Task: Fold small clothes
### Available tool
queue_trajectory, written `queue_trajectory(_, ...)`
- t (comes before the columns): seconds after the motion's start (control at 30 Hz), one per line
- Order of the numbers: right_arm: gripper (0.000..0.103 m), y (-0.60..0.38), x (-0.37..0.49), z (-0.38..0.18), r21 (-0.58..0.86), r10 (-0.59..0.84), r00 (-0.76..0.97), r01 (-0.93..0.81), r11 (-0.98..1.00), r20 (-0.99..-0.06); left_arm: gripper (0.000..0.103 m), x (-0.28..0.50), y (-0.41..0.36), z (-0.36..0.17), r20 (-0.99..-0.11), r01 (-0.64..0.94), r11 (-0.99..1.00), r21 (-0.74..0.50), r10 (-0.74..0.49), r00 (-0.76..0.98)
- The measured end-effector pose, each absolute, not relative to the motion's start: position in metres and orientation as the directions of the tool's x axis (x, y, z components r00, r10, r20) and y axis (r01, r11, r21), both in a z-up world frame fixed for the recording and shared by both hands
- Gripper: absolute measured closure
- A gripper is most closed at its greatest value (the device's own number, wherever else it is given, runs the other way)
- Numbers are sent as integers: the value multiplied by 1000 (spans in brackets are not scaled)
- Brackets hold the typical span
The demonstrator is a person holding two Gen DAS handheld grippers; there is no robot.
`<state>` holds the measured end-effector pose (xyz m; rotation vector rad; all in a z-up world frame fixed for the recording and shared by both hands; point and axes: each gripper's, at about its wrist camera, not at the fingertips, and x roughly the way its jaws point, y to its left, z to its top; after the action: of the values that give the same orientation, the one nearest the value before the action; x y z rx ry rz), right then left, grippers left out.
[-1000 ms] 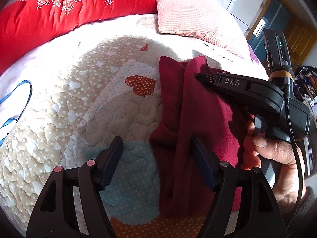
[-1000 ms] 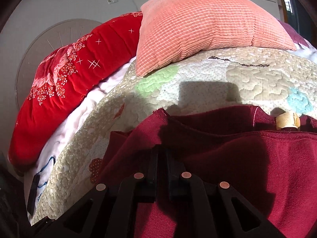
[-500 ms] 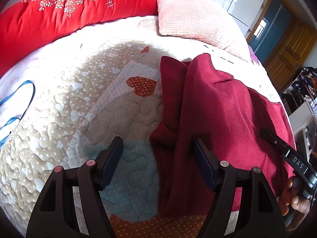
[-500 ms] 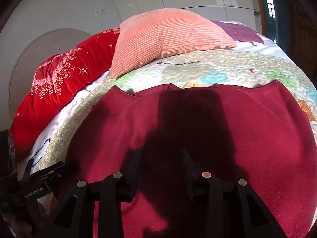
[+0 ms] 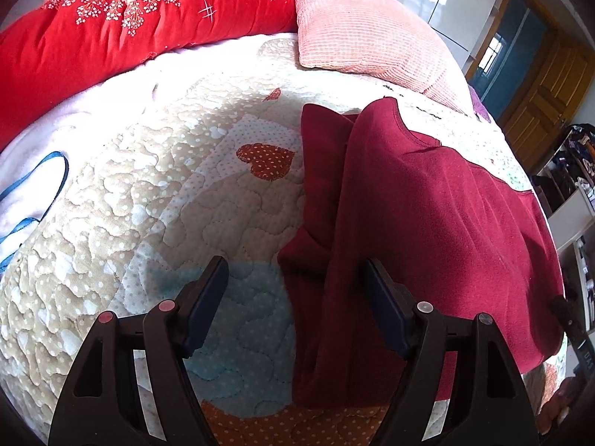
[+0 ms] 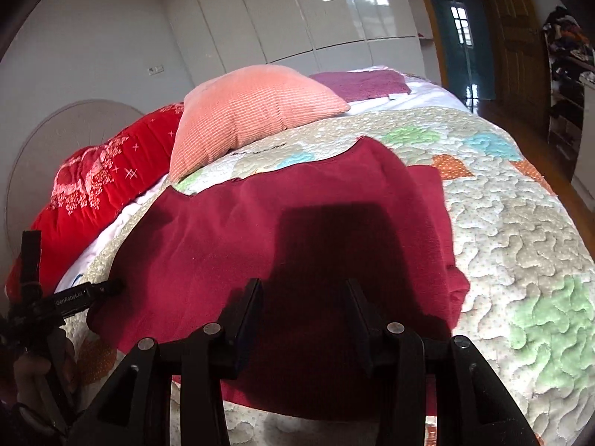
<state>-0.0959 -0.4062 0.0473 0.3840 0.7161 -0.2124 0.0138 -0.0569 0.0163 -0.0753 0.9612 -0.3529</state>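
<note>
A dark red garment [image 5: 427, 223] lies flat on the quilted bedspread [image 5: 167, 193], its left side folded over onto the body. It also shows in the right wrist view [image 6: 282, 230], with its right side folded in. My left gripper [image 5: 293, 282] is open and empty, low over the garment's left folded edge. My right gripper [image 6: 303, 301] is open and empty, hovering above the garment's near part. The left gripper's body [image 6: 70, 297] shows at the left edge of the right wrist view.
A salmon pillow [image 5: 364, 33] and a red floral duvet [image 5: 111, 26] lie at the head of the bed. A purple towel [image 6: 360, 83] lies behind the pillow. White wardrobes [image 6: 297, 26] and a wooden door [image 6: 520, 48] stand beyond the bed.
My right gripper let go of the garment's folded part, opened, and drew back toward the near edge. The garment now lies flat. My left gripper has hardly moved.
</note>
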Motion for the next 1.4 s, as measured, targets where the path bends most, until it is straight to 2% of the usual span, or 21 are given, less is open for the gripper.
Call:
queue_trajectory(0.07, 60, -419, -96, 42, 279, -73, 722, 356, 892, -689, 28, 13, -58, 17, -787, 265, 941, -211, -324, 525)
queue_trajectory(0.2, 60, -441, -107, 27, 433, 26, 782, 317, 844, -623, 27, 12, -58, 15, -784, 261, 942, -211, -323, 530)
queue_trajectory(0.27, 60, -449, -109, 23, 501, 77, 800, 294, 814, -594, 23, 12, -58, 13, -784, 252, 944, -211, -317, 534)
queue_trajectory(0.37, 60, -456, -112, 18, 558, 116, 815, 277, 782, -567, 23, 11, -59, 13, -781, 254, 947, -199, -310, 543)
queue_trajectory(0.57, 60, -453, -114, 23, 546, 98, 818, 284, 788, -566, 22, 10, -60, 13, -781, 256, 948, -191, -305, 545)
queue_trajectory(0.7, 62, -444, -120, 36, 437, -39, 808, 358, 825, -588, 22, 12, -60, 13, -784, 255, 946, -199, -309, 539)
queue_trajectory(0.8, 75, -437, -110, 32, 351, -88, 750, 406, 844, -656, 22, 12, -59, 13, -784, 255, 946, -198, -309, 538)
queue_trajectory(0.97, 95, -443, -116, 33, 329, -148, 730, 467, 821, -667, 22, 13, -58, 13, -788, 256, 945, -204, -314, 530)
queue_trajectory(1.07, 96, -447, -118, 33, 345, -140, 727, 474, 810, -672, 22, 12, -59, 13, -789, 257, 945, -204, -314, 528)
queue_trajectory(1.17, 89, -431, -122, 50, 317, -164, 736, 467, 826, -657, 22, 11, -57, 13, -797, 257, 942, -214, -321, 512)
queue_trajectory(1.23, 76, -414, -114, 63, 321, -111, 758, 398, 860, -642, 22, 10, -55, 13, -803, 249, 940, -233, -331, 495)
queue_trajectory(1.27, 57, -404, -106, 69, 322, -68, 762, 351, 879, -644, 22, 9, -53, 14, -806, 244, 938, -246, -338, 486)
queue_trajectory(1.3, 47, -392, -97, 74, 326, -25, 765, 304, 895, -644, 22, 9, -51, 14, -808, 241, 935, -260, -347, 476)
queue_trajectory(1.4, 46, -350, -60, 83, 328, 97, 742, 172, 929, -663, 22, 5, -43, 14, -810, 229, 926, -301, -375, 451)
